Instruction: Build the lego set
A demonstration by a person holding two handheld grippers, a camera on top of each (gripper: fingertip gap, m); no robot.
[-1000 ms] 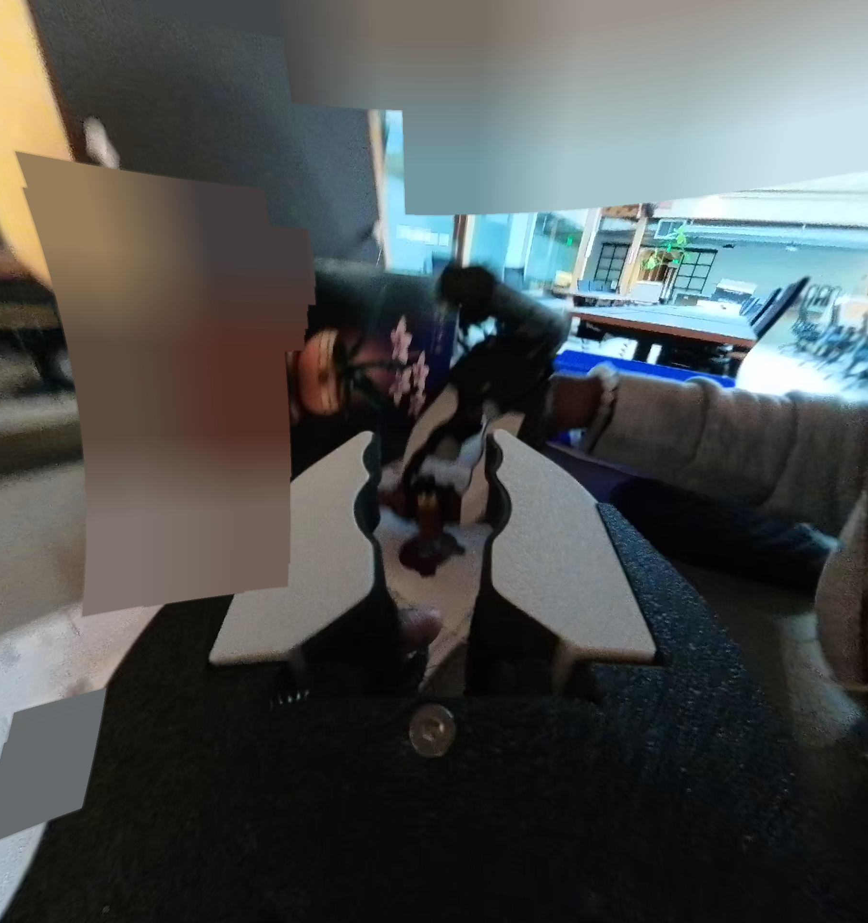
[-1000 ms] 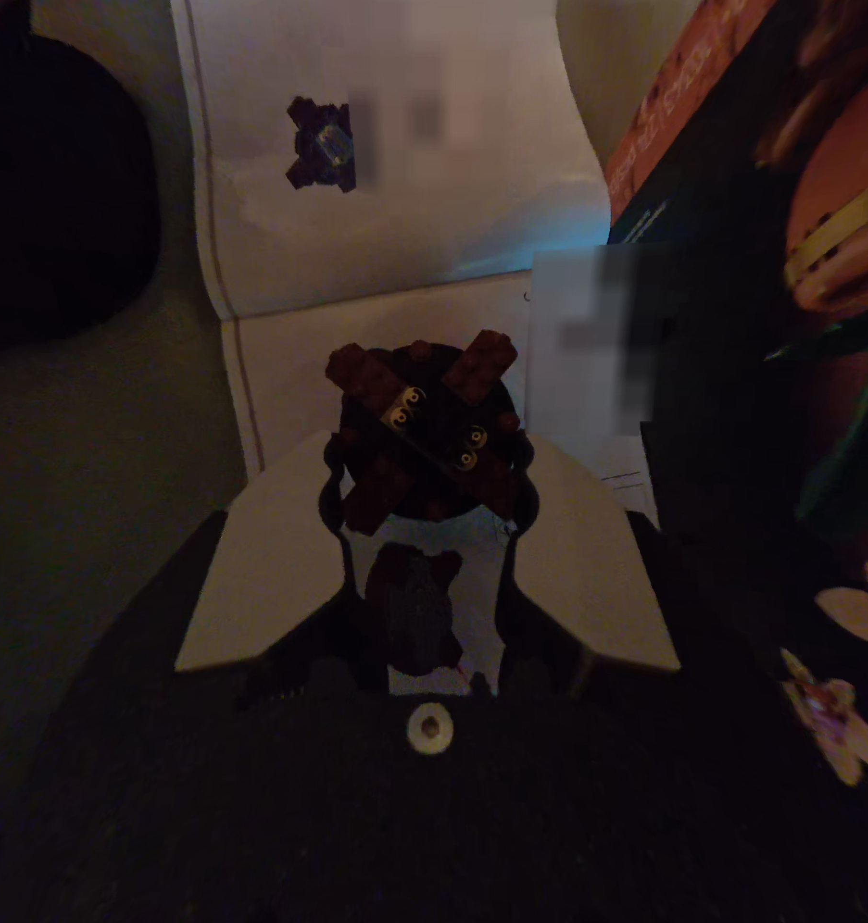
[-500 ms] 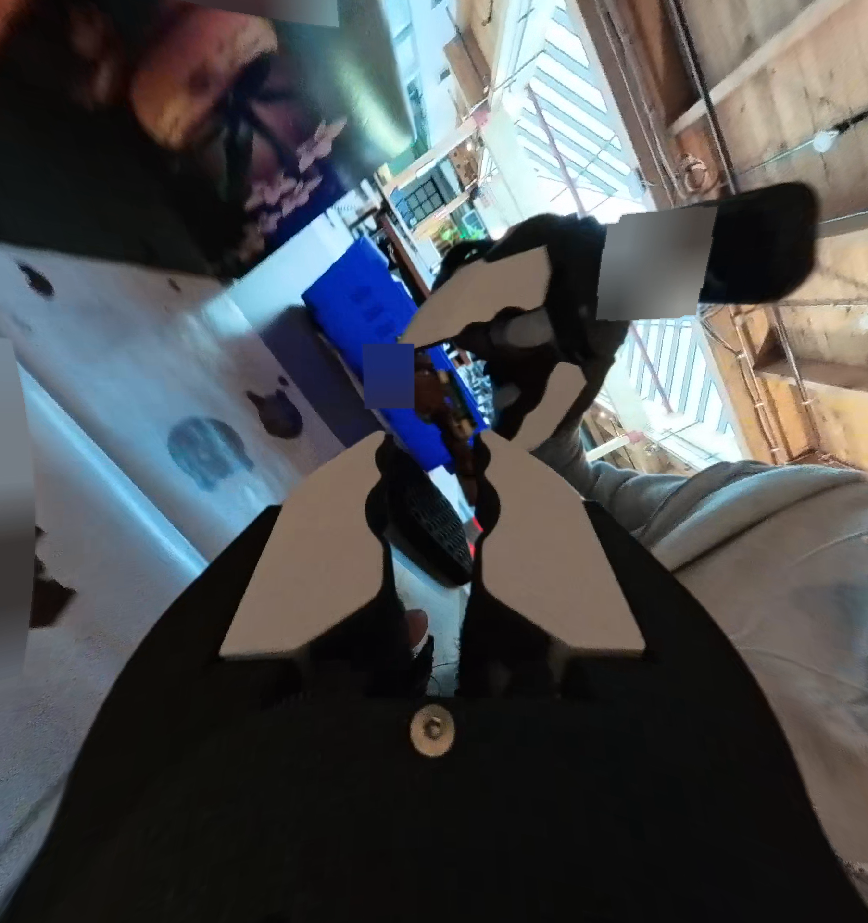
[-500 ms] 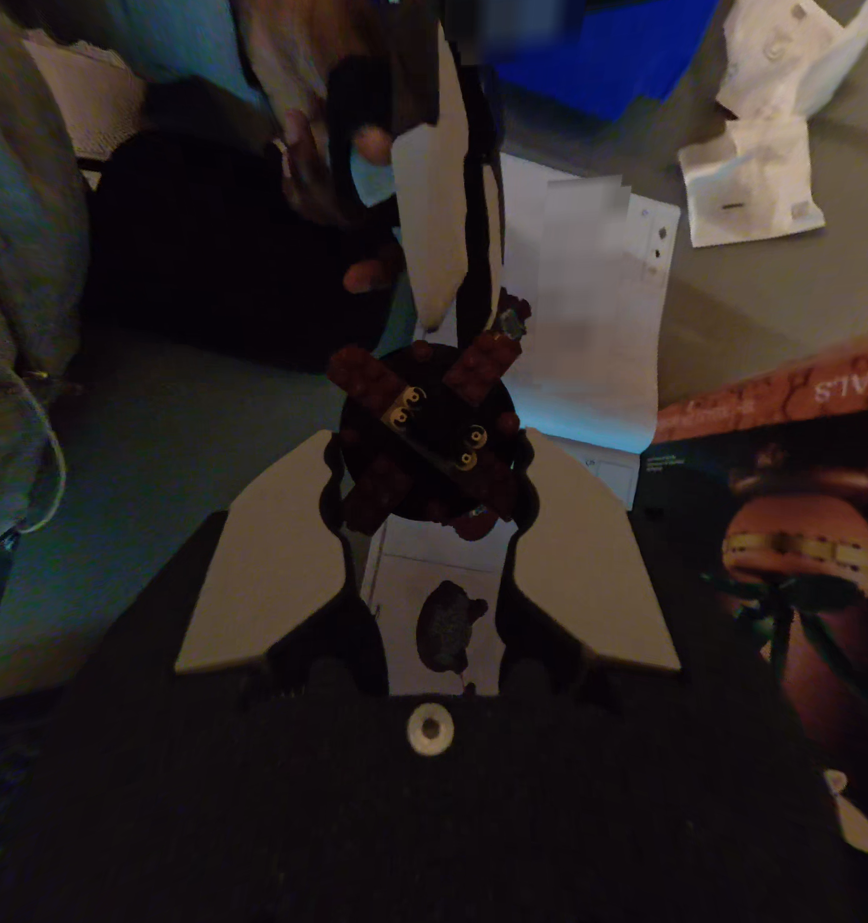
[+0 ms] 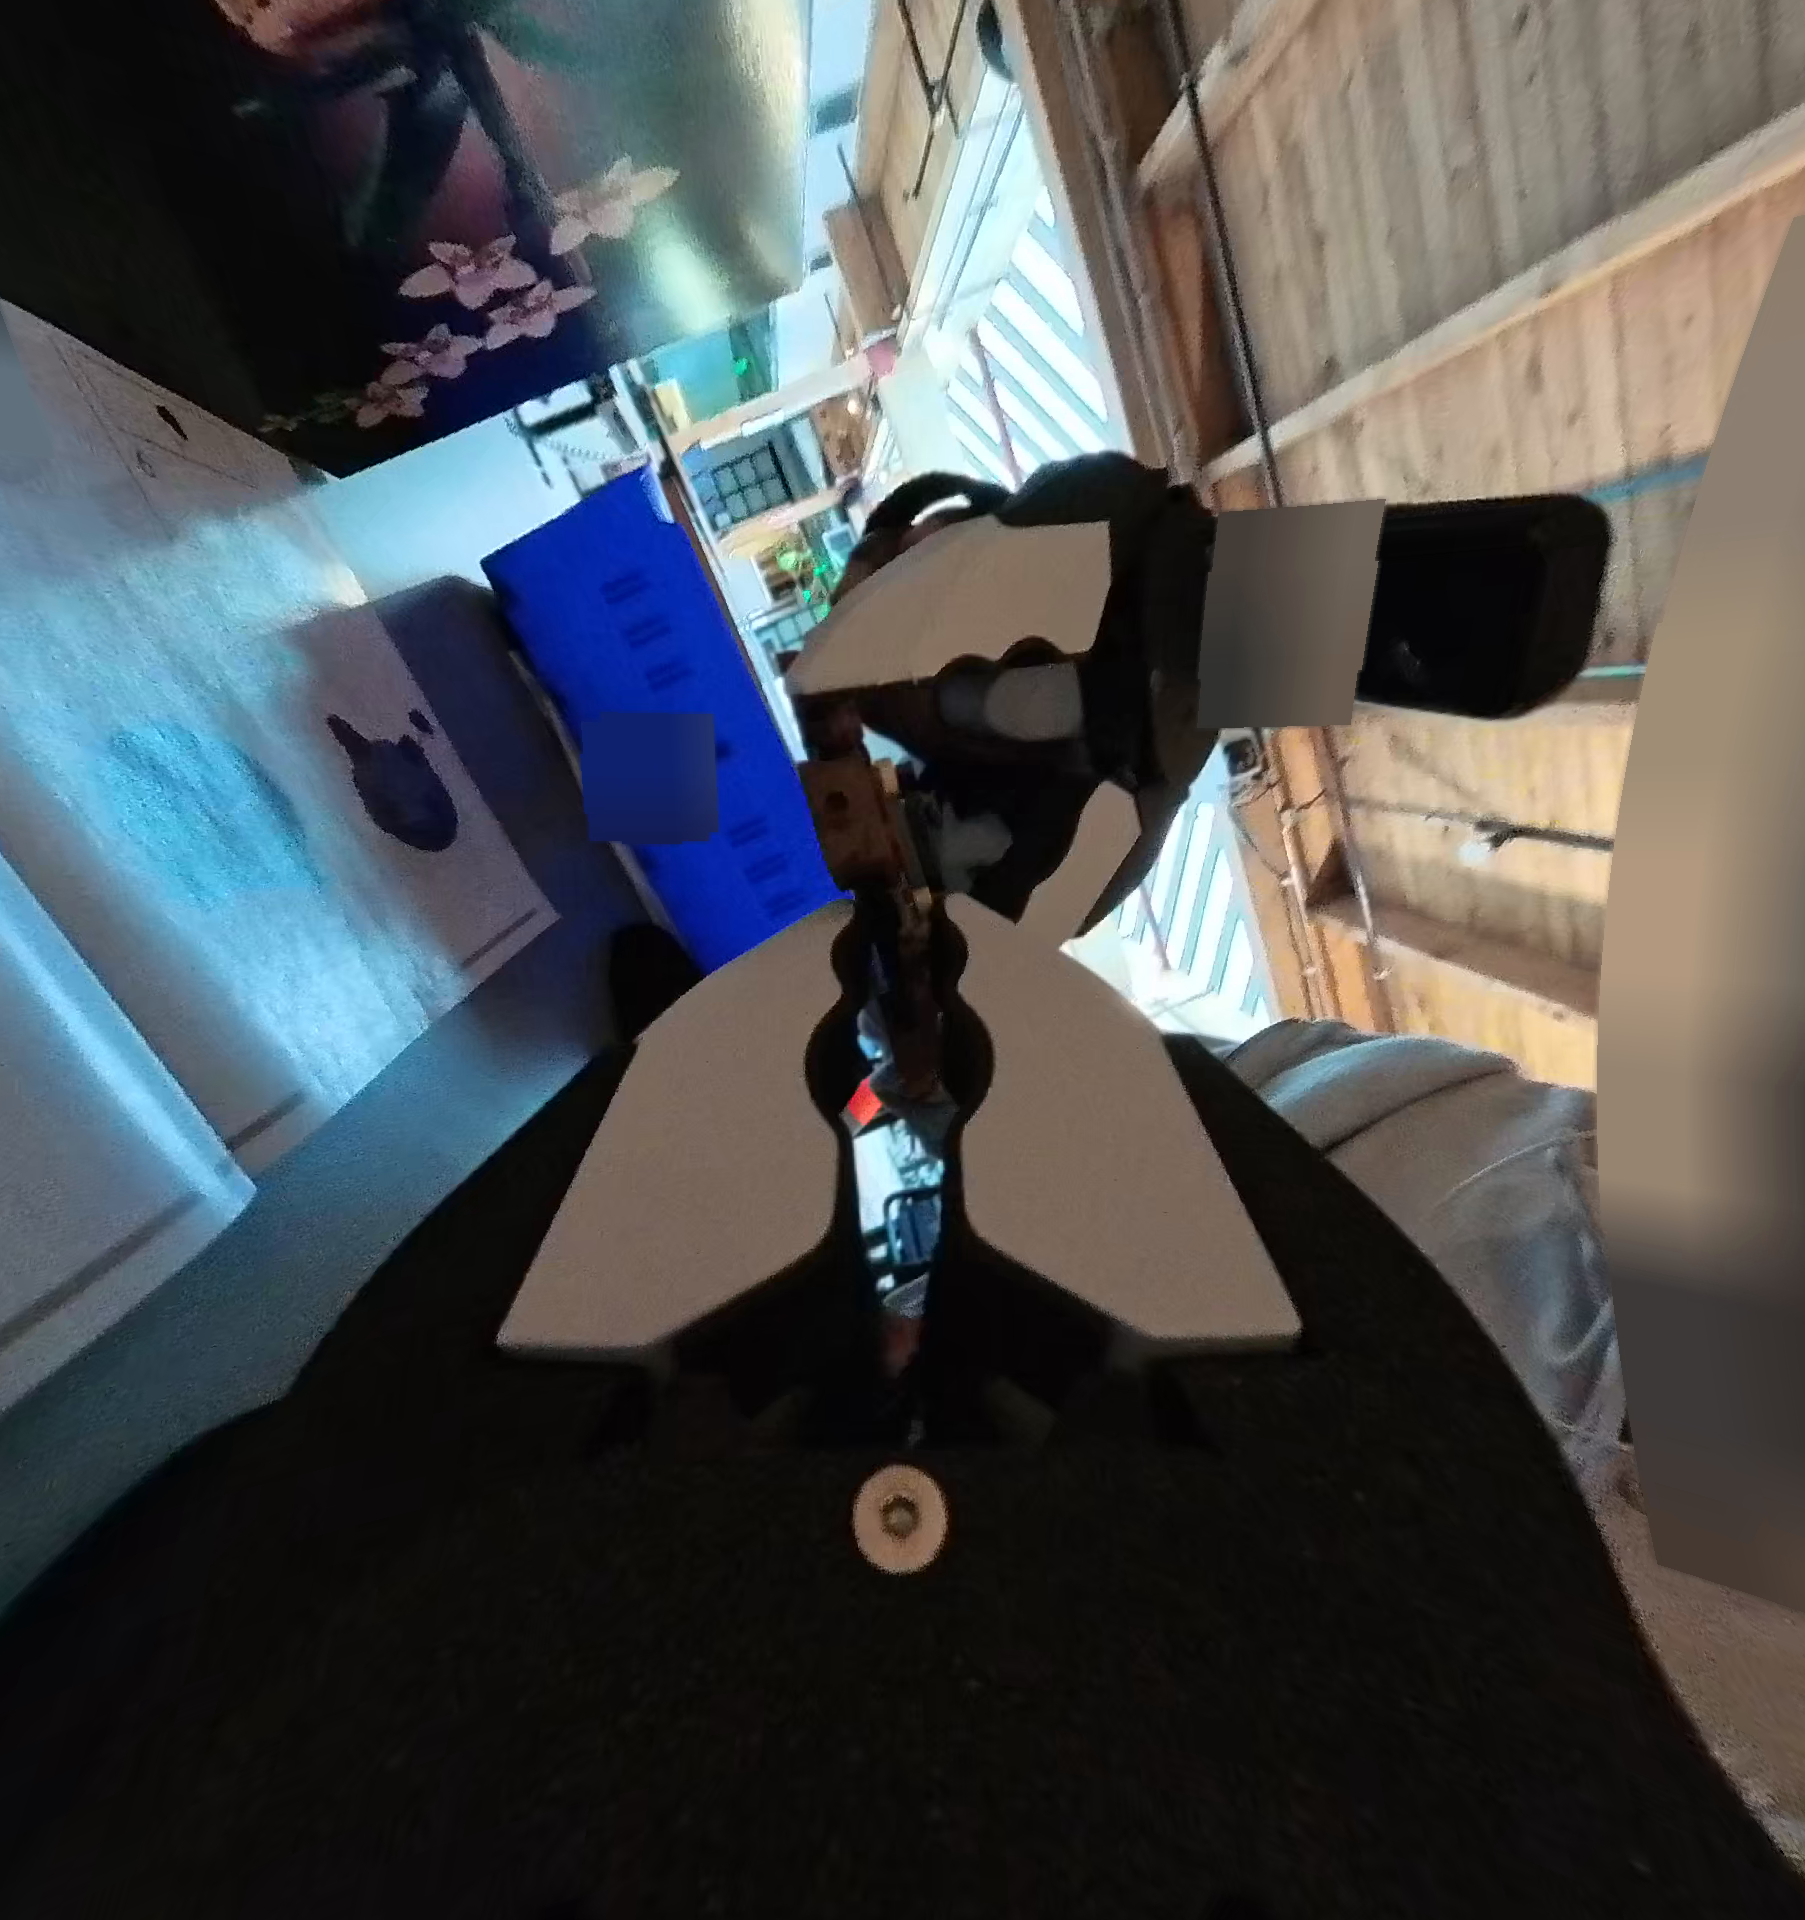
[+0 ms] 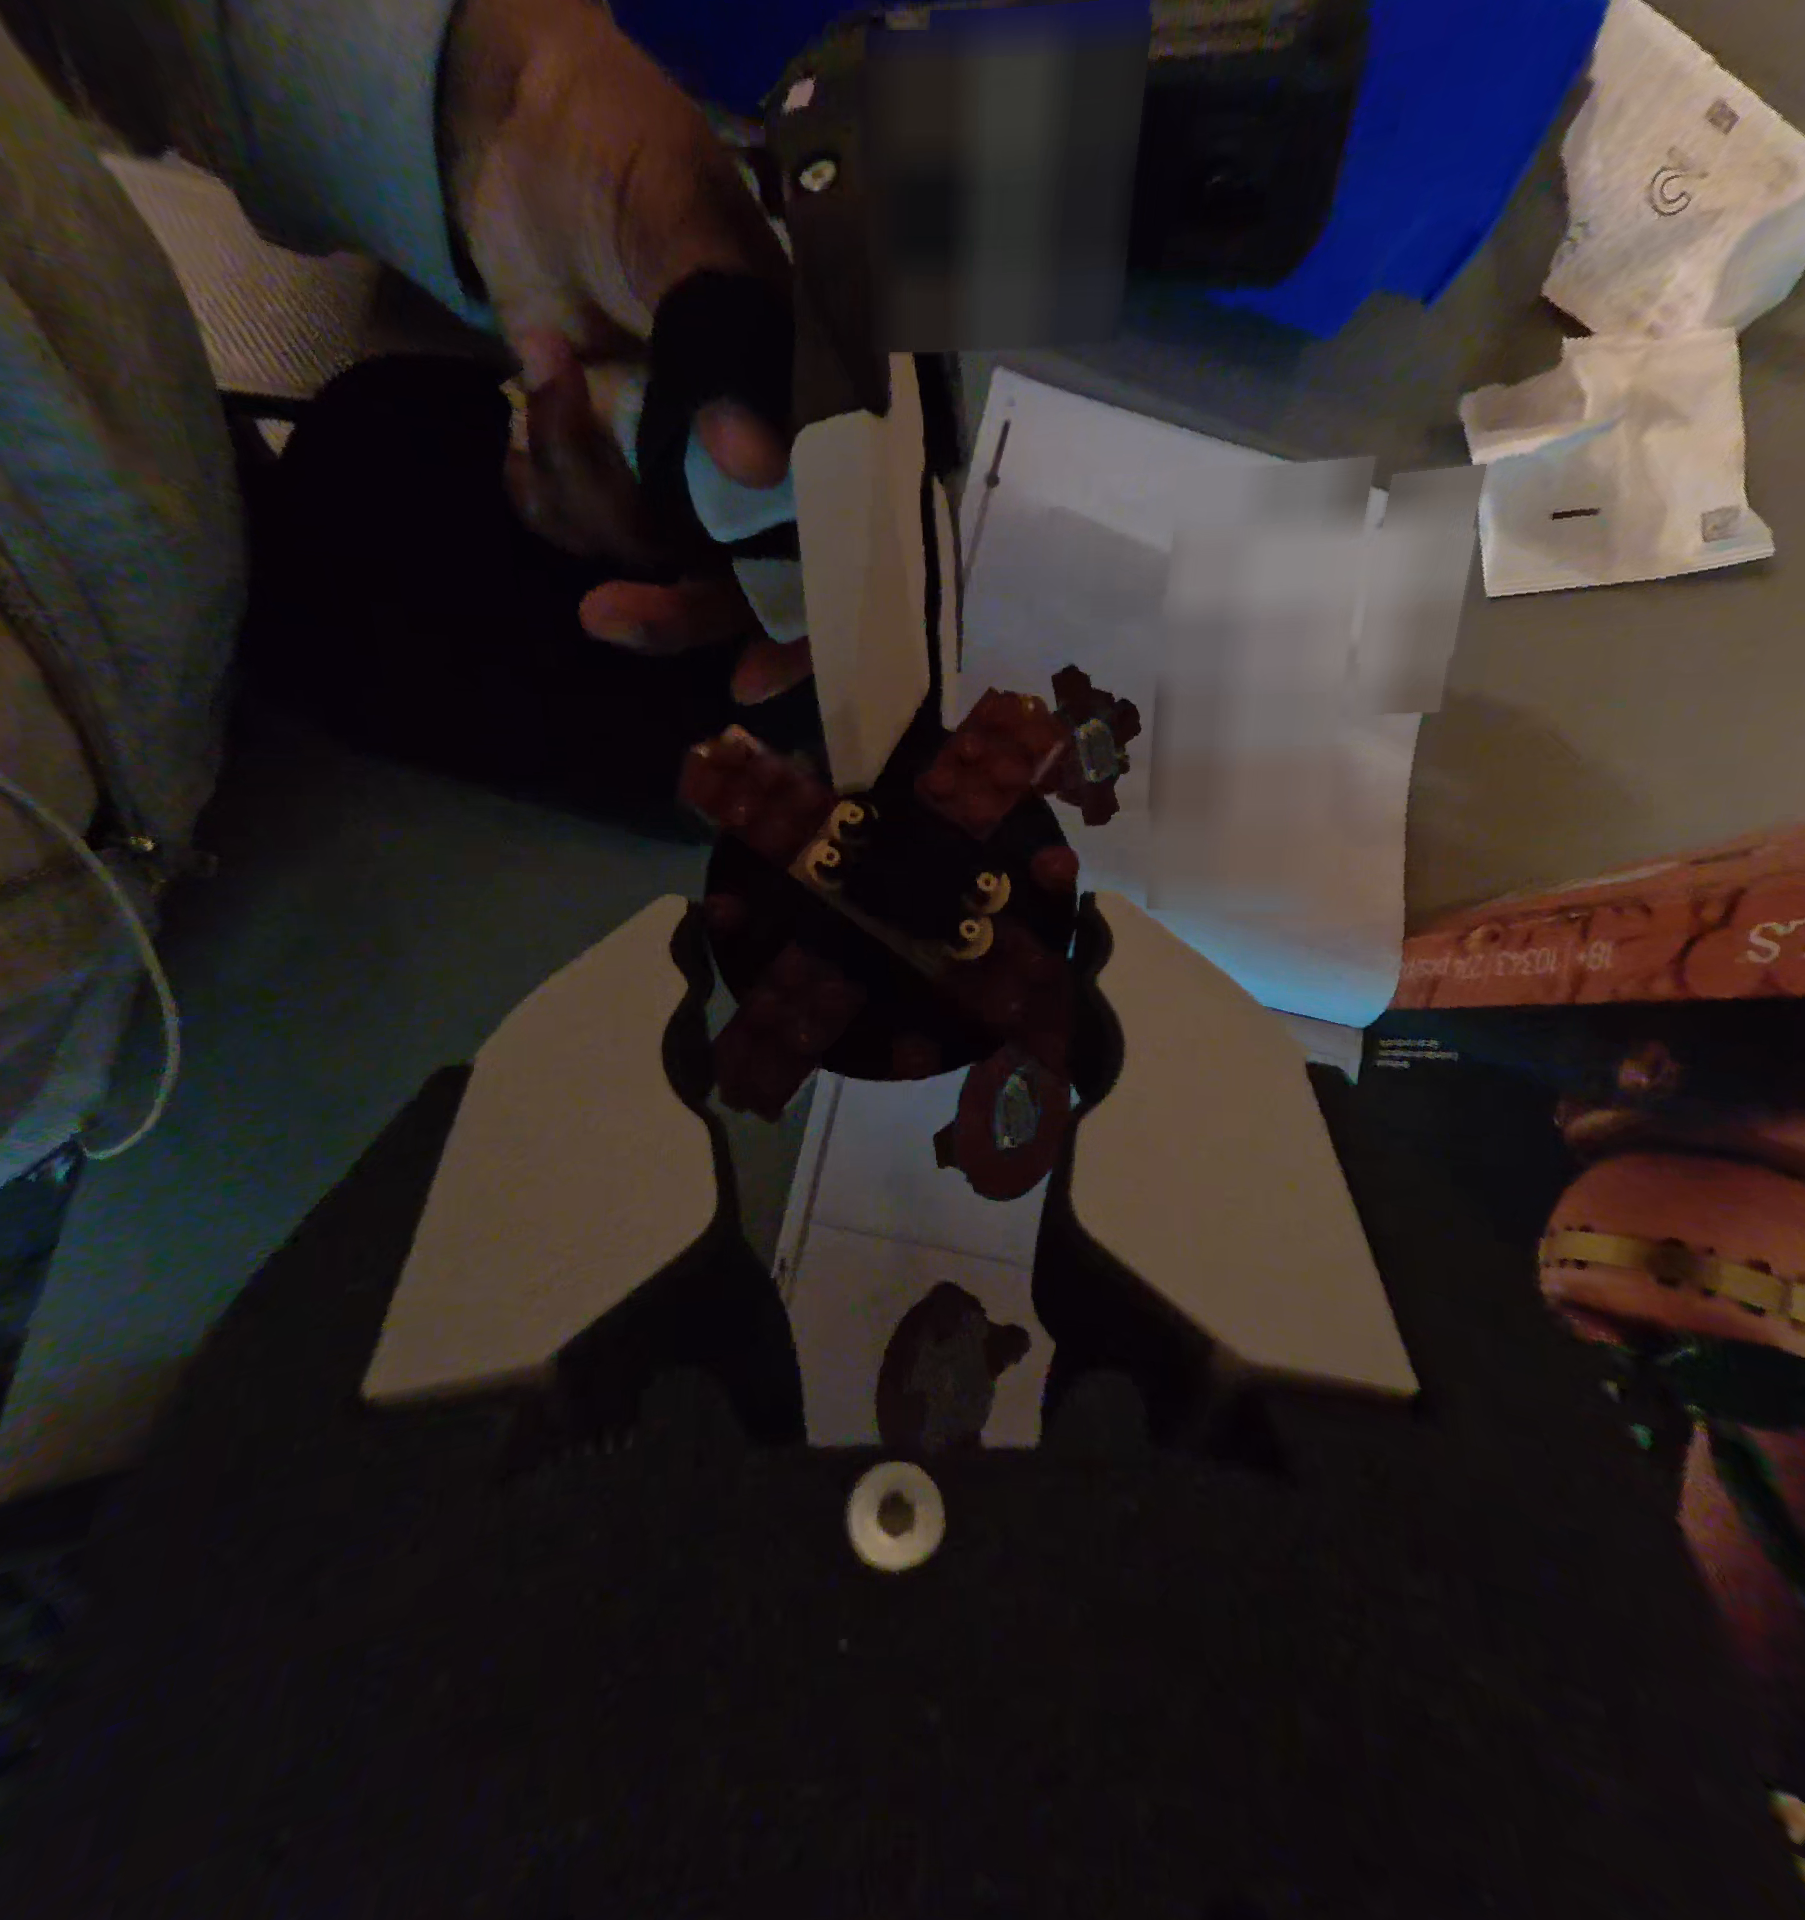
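Right wrist view shows the right gripper (image 6: 893,997) with its fingers (image 6: 576,1132) clenched on the rim of a round dark brick model (image 6: 882,914), brown bricks crossing its studded face, held up clear of the grey tabletop (image 6: 1646,707), probably so the other tool can reach it. Above the model, the left gripper (image 6: 882,748) comes down nearly vertical, its fingers nearly closed at the model's top edge on what looks like a thin brown part (image 5: 903,997); a hand (image 6: 607,343) wraps its handle. Beyond the model lies an open white booklet (image 6: 1272,852); a dark printed box (image 6: 1625,1195) sits beside the booklet.
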